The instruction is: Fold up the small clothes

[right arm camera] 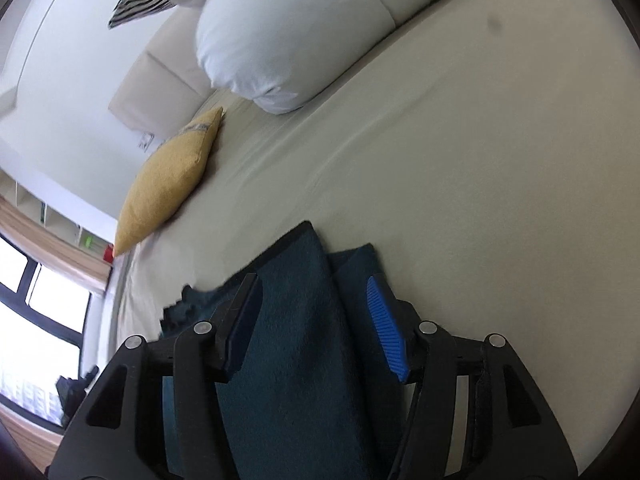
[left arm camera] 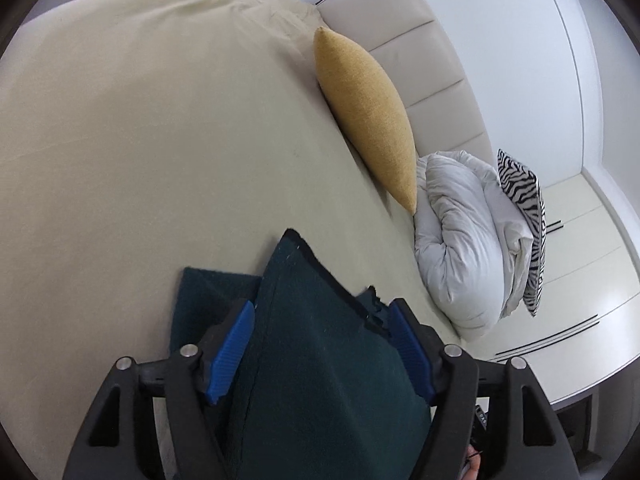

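Through the left wrist camera I see the beige bed sheet (left arm camera: 120, 160) filling the left of the view. On it, low and near centre, lies the dark teal cloth (left arm camera: 312, 340), folded over so one peaked layer rises above a flatter layer beneath. My left gripper (left arm camera: 320, 344) straddles that raised fold: its jaws stand well apart, the blue pads (left arm camera: 230, 354) on either side of the fabric. The left pad sits right at the edge of the fold; I can't say for certain whether it brushes the cloth, but neither pad is pinching it. Further right, a mustard cushion (left arm camera: 364, 116) leans against the padded headboard (left arm camera: 400, 40), and beyond it are a bundled white duvet (left arm camera: 460, 248) and a zebra-print cushion (left arm camera: 524, 216).

Through the right wrist camera, a window (right arm camera: 36, 312) shows at far left, then the mustard cushion (right arm camera: 164, 188) on the sheet's edge. The same dark teal cloth (right arm camera: 292, 340) runs up between the fingers of my right gripper (right arm camera: 316, 320), which is also parted about halfway; the right-hand pad (right arm camera: 386, 328) stands clear of the fabric, with a strip of lower layer showing in the gap. The white duvet (right arm camera: 288, 32) sits above, and bare bed sheet (right arm camera: 500, 180) spreads off to the right.
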